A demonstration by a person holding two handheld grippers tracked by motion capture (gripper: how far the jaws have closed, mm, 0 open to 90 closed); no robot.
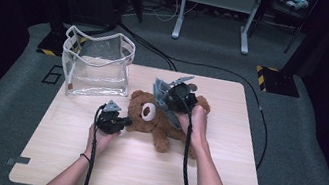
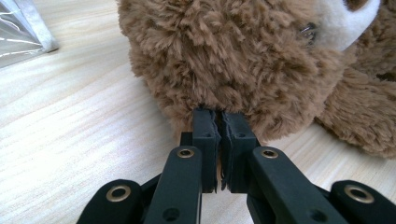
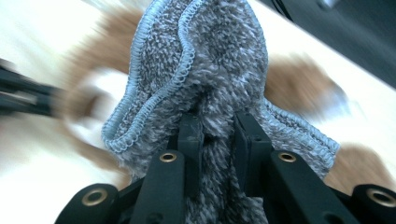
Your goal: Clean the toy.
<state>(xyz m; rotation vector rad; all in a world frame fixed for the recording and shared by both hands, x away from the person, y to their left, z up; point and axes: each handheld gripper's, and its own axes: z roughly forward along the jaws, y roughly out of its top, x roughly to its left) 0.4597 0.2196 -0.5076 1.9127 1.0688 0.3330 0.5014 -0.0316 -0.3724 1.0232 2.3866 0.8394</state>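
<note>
A brown teddy bear point(image 1: 162, 127) lies on its back in the middle of the wooden table point(image 1: 138, 179). My left gripper point(image 1: 129, 123) is shut, its tips pushed into the fur at the side of the bear's head point(image 2: 224, 51); I cannot tell whether any fur is caught between them. My right gripper point(image 1: 167, 101) is above the bear's chest, shut on a bunched grey knitted cloth point(image 1: 163, 88). That cloth point(image 3: 210, 56) stands up in folds between the jaws of the right gripper point(image 3: 217, 121). Below it the bear point(image 3: 299, 79) is blurred.
A clear plastic bag point(image 1: 96, 63) with white trim stands open at the table's back left corner. Its edge point(image 2: 28, 32) lies to the left of the bear's head. Cables and the legs of a desk point(image 1: 215, 20) are on the floor behind the table.
</note>
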